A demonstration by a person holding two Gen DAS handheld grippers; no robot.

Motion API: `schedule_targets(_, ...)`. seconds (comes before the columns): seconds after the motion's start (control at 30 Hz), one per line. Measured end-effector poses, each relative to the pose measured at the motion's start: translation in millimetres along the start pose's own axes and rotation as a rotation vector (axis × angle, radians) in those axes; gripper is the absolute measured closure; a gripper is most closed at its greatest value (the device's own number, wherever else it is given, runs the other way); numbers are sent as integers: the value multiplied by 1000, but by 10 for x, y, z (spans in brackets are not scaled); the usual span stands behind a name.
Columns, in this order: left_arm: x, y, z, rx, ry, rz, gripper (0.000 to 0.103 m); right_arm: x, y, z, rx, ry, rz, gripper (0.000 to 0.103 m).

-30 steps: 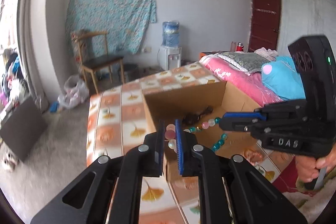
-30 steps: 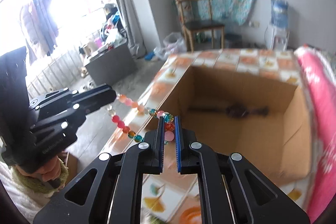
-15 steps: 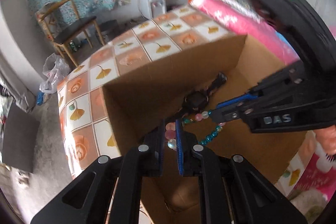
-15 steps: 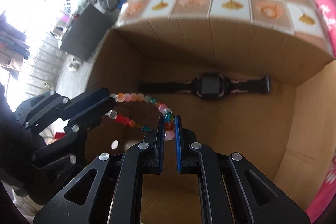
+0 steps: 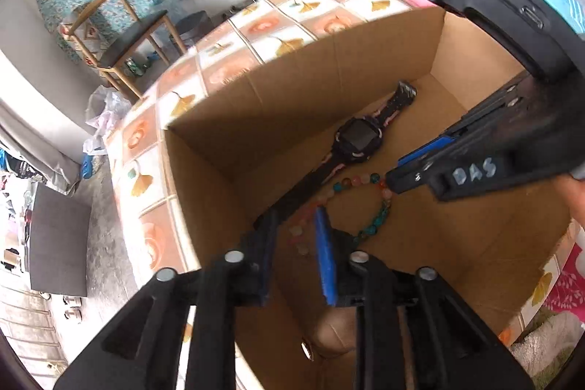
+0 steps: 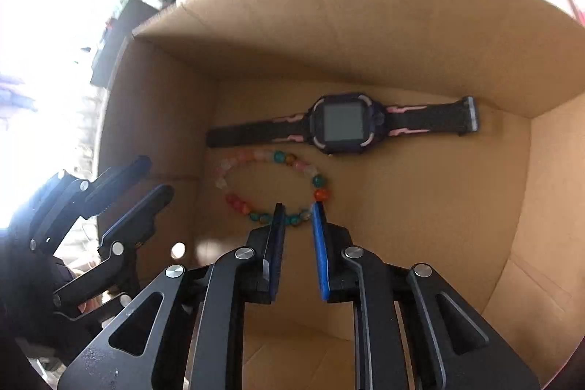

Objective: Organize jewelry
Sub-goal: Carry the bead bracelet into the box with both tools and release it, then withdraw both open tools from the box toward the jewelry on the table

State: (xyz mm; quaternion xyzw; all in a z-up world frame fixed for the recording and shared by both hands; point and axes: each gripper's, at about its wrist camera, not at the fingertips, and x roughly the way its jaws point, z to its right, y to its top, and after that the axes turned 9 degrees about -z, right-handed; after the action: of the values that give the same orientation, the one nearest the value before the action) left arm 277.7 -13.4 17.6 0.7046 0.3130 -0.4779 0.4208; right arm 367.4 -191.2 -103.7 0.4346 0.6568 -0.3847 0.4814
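1. Release is the step in hand, as you can judge from the scene: the loop of multicoloured round glass-like beads, a bracelet (image 6: 272,187), lies flat on the floor of the open brown cardboard box (image 6: 420,200), and both of your tools are letting go of it.

2. Your right gripper (image 6: 296,216) points steeply down into the box. Its jaws are opening, only a narrow gap so far, and the nearest teal beads sit between the blue pads (image 6: 318,225) without being pressed.

3. Your left gripper (image 5: 294,225) is opening too, a modest gap, with the pale pink end of the bracelet (image 5: 351,203) lying just beyond and between its tips, not pinched.

4. Just past the bracelet from your right gripper, close beside the beads, lies the black wristwatch with a square screen and pink-trimmed strap (image 6: 342,125), stretched out along the far wall of the box.

5. Next move, as a judgement: lift both tools straight up and clear of the cardboard walls, taking care that no bead clings to a pad and drags the loop out of shape or onto the watch.

6. Beyond the box you see the tablecloth with orange and white leaf squares (image 5: 278,24); whether more jewellery waits there cannot be told.
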Motion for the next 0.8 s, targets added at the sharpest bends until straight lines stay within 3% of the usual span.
schedule_targets(0.13, -362, -146, -163, -64, -32, 92, 71, -303, -216, 33, -13, 18, 108, 84)
schedule_targets(0.3, -976, -599, -412, -190, -64, 257, 58, -925, -917, 80, -83, 57, 338, 78)
schedule_targets(0.33, -1107, -756, -465, -224, -70, 298, 54, -1020, -965, 115, -94, 75, 367, 74)
schedule_targets(0.5, -1412, -1548, -498, -352, -90, 432, 36, -1323, -1889, 336, -146, 180, 557, 52)
schedule_targets(0.6, -1282, -1937, -397, -432, -65, 410, 29, -1243, -2313, 541, -75, 203, 622, 45)
schedule_targets(0.67, -1008, -2120, -273, -496, -79, 341, 25, -1020, -2521, 694, 39, 158, 629, 44)
schedule_targets(0.73, -720, -2187, -141, -523, -81, 245, 25, -776, -2590, 790, 155, 29, 596, 44)
schedule_targets(0.77, -507, -2195, -68, -530, -81, 185, 25, -617, -2595, 845, 227, -103, 573, 44)
schedule_targets(0.8, -377, -2193, -23, -529, -84, 155, 25, -560, -2588, 876, 263, -174, 558, 44)
